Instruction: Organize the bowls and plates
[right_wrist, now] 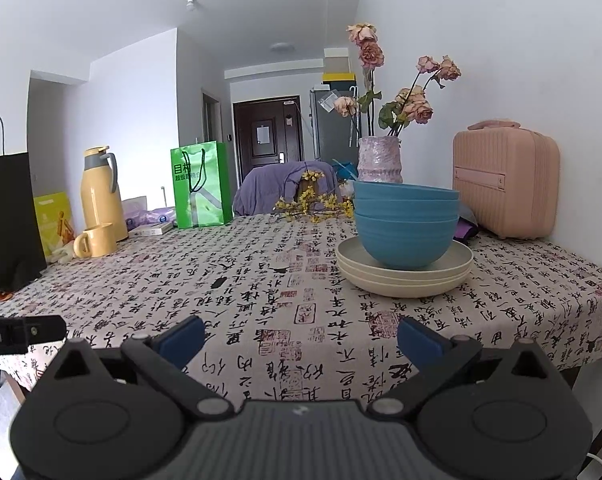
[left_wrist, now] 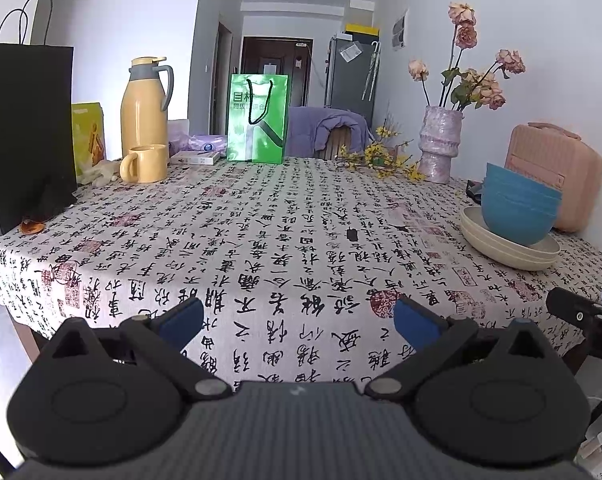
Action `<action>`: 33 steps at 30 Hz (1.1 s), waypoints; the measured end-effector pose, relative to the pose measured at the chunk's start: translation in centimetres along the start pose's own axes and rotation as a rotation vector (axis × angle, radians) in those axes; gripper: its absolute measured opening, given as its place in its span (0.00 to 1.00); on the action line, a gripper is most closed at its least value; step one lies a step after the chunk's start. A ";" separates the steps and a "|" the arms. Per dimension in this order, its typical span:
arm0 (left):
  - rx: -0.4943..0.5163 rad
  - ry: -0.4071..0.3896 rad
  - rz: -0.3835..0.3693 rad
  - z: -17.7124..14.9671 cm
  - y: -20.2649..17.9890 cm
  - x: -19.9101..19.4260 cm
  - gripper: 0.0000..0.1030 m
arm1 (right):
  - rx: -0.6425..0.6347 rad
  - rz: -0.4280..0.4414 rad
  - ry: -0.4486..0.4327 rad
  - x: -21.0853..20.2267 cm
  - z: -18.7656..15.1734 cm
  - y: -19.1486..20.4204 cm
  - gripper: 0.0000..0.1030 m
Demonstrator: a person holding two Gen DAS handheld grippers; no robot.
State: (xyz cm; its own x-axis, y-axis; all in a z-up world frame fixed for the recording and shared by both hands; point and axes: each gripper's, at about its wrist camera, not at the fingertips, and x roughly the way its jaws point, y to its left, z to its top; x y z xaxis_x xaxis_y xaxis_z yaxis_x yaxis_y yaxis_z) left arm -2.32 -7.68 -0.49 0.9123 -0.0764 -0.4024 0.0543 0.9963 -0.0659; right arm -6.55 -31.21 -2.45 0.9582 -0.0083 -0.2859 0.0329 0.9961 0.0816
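Bowls: a nested stack of round blue bowls (right_wrist: 406, 226) stands upright on the plates, on the right part of the table; three or four rims show, the exact count hard to read.
Plates: a stack of shallow cream-coloured round plates (right_wrist: 405, 278) lies flat on the cloth under the bowls, touching them.
Table: a table covered with a white cloth printed with black calligraphy and red seals (right_wrist: 241, 292).
Left gripper: the black two-finger left gripper (left_wrist: 297, 318) with blue pads is held at the near table edge, jaws spread wide apart, nothing between them; the bowl stack is well off to its right.
Right gripper: the black two-finger right gripper (right_wrist: 301, 338) with blue pads is also at the near edge, jaws wide apart and empty, the plates and bowls ahead and slightly right, apart from it.
Behind the stack: a pink ribbed hard-shell case (right_wrist: 505, 182) stands against the wall; a mottled pink ceramic vase of dried pink roses (right_wrist: 380, 158) stands just behind the bowls.
Far side: a glossy green paper gift bag (left_wrist: 258, 118) stands upright near the far edge.
Left side: a tall yellow thermos jug with grey lid (left_wrist: 145, 108) stands behind a yellow mug (left_wrist: 145, 163); a black paper bag with cord handles (left_wrist: 25, 132) stands nearest the left edge.
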 end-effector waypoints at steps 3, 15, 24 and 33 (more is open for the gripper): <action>-0.002 0.002 -0.001 0.0 0.0 0.0 1.00 | 0.000 0.000 0.004 0.1 0.0 0.0 1.00; 0.004 -0.004 -0.001 0.0 0.0 -0.1 1.00 | 0.002 0.004 0.003 0.0 0.0 -0.1 1.00; 0.008 -0.010 -0.001 0.0 0.0 -0.2 1.00 | 0.002 0.004 0.003 0.0 -0.1 -0.1 1.00; 0.013 -0.009 0.007 0.0 -0.1 -0.2 1.00 | 0.004 0.002 0.002 -0.1 -0.1 -0.1 1.00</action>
State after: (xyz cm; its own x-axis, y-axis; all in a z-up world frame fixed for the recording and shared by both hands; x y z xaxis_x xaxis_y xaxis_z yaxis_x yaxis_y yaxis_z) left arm -2.51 -7.72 -0.41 0.9163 -0.0689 -0.3944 0.0530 0.9973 -0.0509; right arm -6.64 -31.32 -2.54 0.9577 -0.0064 -0.2876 0.0324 0.9958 0.0857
